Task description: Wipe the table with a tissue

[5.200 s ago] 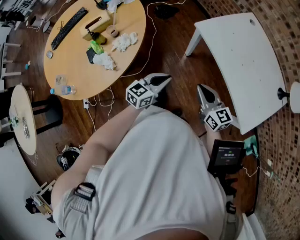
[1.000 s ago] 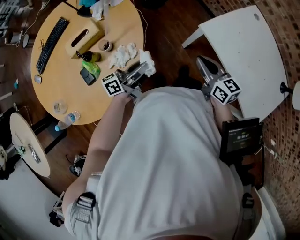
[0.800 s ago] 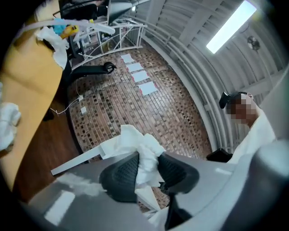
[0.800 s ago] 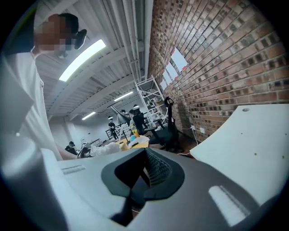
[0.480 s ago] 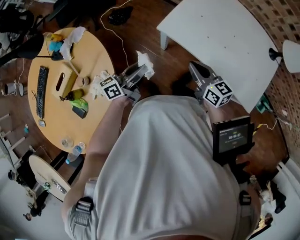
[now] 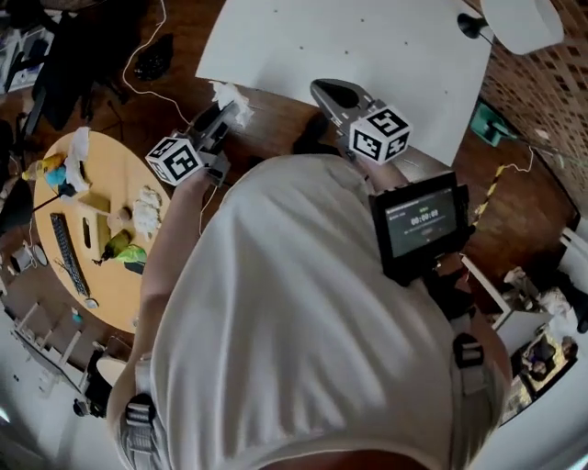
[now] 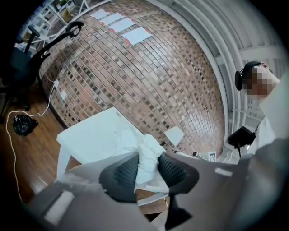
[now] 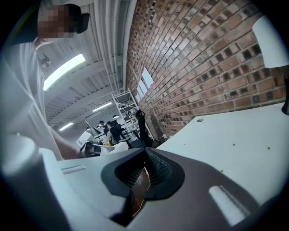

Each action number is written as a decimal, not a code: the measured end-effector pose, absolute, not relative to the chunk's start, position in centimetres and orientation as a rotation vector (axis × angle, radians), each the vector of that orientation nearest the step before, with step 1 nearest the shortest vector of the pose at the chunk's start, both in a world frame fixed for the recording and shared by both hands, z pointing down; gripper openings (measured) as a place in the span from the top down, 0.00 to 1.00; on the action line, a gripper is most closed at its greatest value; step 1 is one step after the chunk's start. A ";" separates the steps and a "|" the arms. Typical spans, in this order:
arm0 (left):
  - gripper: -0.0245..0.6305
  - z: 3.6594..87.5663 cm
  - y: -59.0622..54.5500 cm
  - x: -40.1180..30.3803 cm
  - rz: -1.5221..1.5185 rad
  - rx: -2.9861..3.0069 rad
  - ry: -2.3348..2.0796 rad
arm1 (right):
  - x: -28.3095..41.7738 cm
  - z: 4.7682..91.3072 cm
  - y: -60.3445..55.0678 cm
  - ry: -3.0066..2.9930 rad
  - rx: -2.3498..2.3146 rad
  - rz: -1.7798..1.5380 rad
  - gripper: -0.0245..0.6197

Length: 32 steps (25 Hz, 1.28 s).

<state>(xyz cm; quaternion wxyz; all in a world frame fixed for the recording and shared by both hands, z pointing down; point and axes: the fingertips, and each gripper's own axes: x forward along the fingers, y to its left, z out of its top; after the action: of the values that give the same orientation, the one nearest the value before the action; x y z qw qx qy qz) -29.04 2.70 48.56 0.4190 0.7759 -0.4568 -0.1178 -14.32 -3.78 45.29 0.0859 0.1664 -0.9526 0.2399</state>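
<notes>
Got tissue (image 7: 145, 151) clamped in left gripper (image 7: 146, 166): jaws part-closed, ribbed pads (image 7: 121, 173) biting the middle of the wad, crumpled end poking out past the tips. Hangs in the air just beside the near edge of the white table (image 6: 367, 46), over wood floor (image 6: 266, 124). Not touching the top yet, so no wiping started by the look of it.

Reading right gripper (image 6: 323, 89) as closed: jaws together, nothing between them, tip at the same table edge.

Handling, best guess:
- Near weightless, soft, zero stiffness; likely to tear if dragged hard.
- Unlikely to slip against ribbed pads, but prone to bunching and rolling under friction.
- Keep the grip mid-wad as now, with enough loose material ahead of the tips to meet the surface first.
- Avoid scraping pads on the top. Light pressure, flat strokes.

Containers:
- None seen on the white table, only a lamp (image 6: 513, 18) at one corner.
- Round wooden table (image 6: 106, 289) well apart at left, carrying keyboard (image 6: 66, 248), more crumpled white wads (image 6: 145, 209) and small clutter.
- Too small to tell whether any box or cup there holds anything.
</notes>
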 end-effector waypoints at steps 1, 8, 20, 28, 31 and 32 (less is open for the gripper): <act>0.75 48.8 1.0 -27.8 -0.264 1.959 -1.129 | -13.0 45.4 -5.0 -2.836 0.529 0.724 0.95; 0.75 50.0 -6.6 -22.1 -0.071 2.059 -1.061 | -6.9 45.8 -11.2 -2.836 0.689 0.753 0.95; 0.75 51.4 -10.1 -16.8 0.304 2.202 -0.985 | -1.6 46.7 -14.2 -2.813 0.784 0.818 0.95; 0.75 54.2 -11.1 -16.5 0.696 2.277 -0.937 | -0.6 47.1 -15.1 -2.785 0.891 0.866 0.95; 0.75 56.5 -10.4 -18.4 0.853 2.299 -0.880 | -1.7 47.4 -14.3 -2.774 0.989 0.920 0.95; 0.75 57.0 -10.4 -19.0 0.877 2.302 -0.872 | -2.1 47.5 -14.0 -2.770 1.016 0.923 0.95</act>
<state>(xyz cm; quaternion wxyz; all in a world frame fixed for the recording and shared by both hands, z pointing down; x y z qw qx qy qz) -19.04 -10.39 57.03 0.2610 0.8504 -0.3220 0.3239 -2.07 -14.03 47.48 0.0250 0.3287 -0.8957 0.2983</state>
